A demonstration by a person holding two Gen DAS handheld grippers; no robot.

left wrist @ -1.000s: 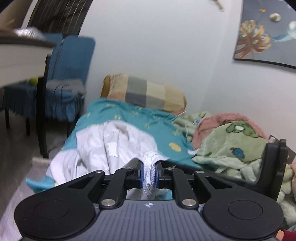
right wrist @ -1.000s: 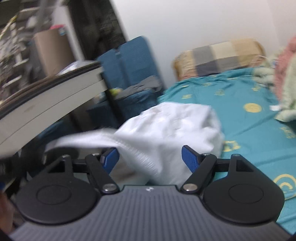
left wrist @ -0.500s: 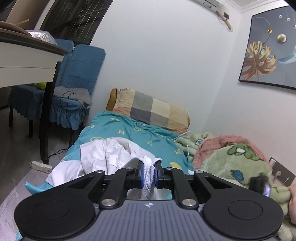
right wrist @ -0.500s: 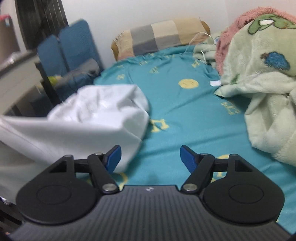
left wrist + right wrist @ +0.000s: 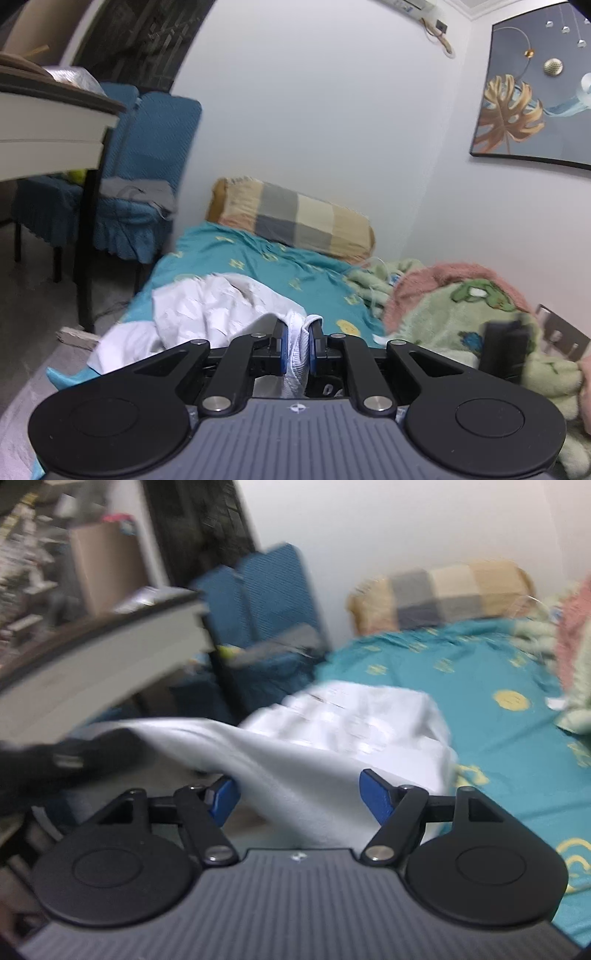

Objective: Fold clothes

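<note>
One white garment (image 5: 221, 314) is in play, and the left gripper (image 5: 296, 347) has it: both blue fingers (image 5: 282, 345) are pinched together on a bunched hem of the cloth, which hangs down between them. From that grip the fabric runs back in a crumpled heap onto the teal bed sheet (image 5: 258, 266), near the bed's edge. Over on the right gripper (image 5: 299, 795), the two fingers (image 5: 375, 797) stand wide apart, gripping nothing; a stretched span of the same white garment (image 5: 332, 746) crosses just beyond and partly between them, though the blur hides whether cloth touches either pad. One checked pillow (image 5: 295, 218) lies at the head of the bed, one green-and-pink blanket (image 5: 461, 306) is heaped along the wall side, and two blue chairs (image 5: 147, 177) stand beside one table (image 5: 48, 140) on the left.
</note>
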